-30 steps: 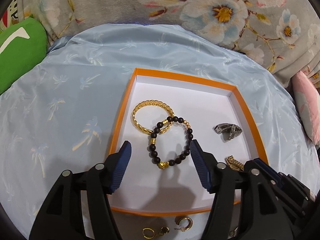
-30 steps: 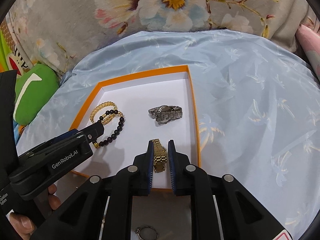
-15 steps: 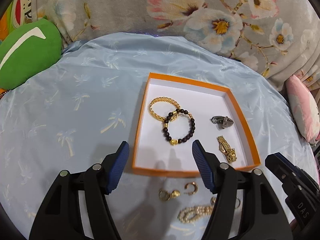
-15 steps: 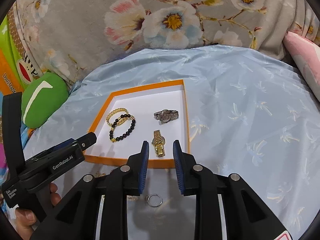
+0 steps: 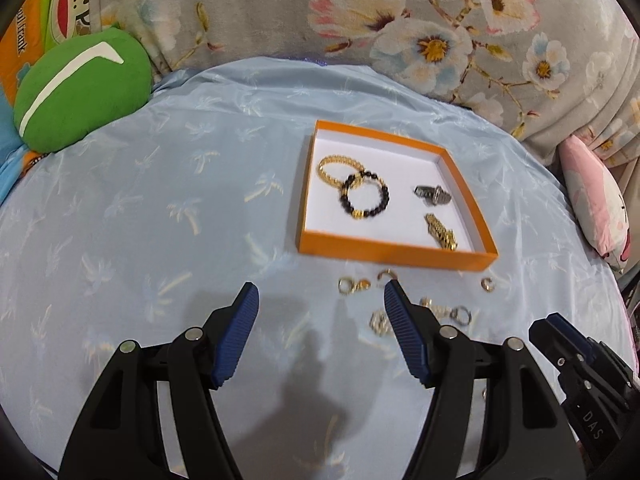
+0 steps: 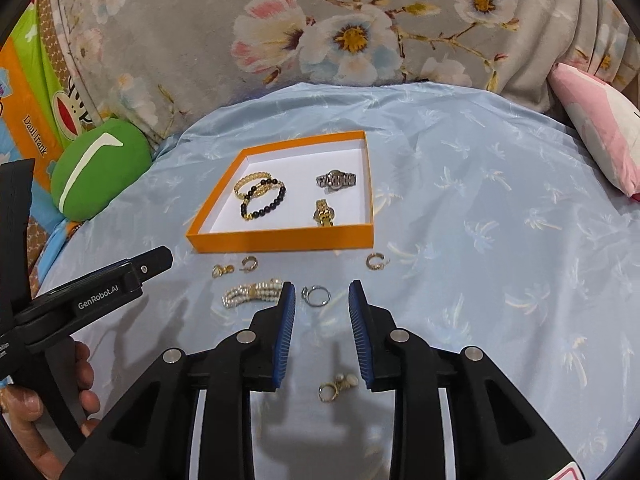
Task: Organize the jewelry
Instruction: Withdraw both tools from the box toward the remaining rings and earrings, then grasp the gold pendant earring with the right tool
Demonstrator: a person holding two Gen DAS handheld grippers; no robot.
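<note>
Right wrist view: right hand-held gripper (image 6: 322, 300), jaws just opening and empty, hangs over the thin silver ring (image 6: 316, 295) on the pale blue cloth; straddle it squarely before pinching. Left hand-held gripper (image 5: 320, 308) is spread, empty. Orange-rimmed shallow box (image 6: 280, 240) holds gold bangle (image 6: 250, 182), black bead bracelet (image 6: 266, 202), silver watch (image 6: 336, 179), gold watch (image 6: 324, 212).

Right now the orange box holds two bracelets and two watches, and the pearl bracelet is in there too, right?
Not quite. The pearl bracelet lies on the blue cloth in front of the orange box, not inside it. The right wrist view shows this. The two bracelets and two watches are in the box.
</note>
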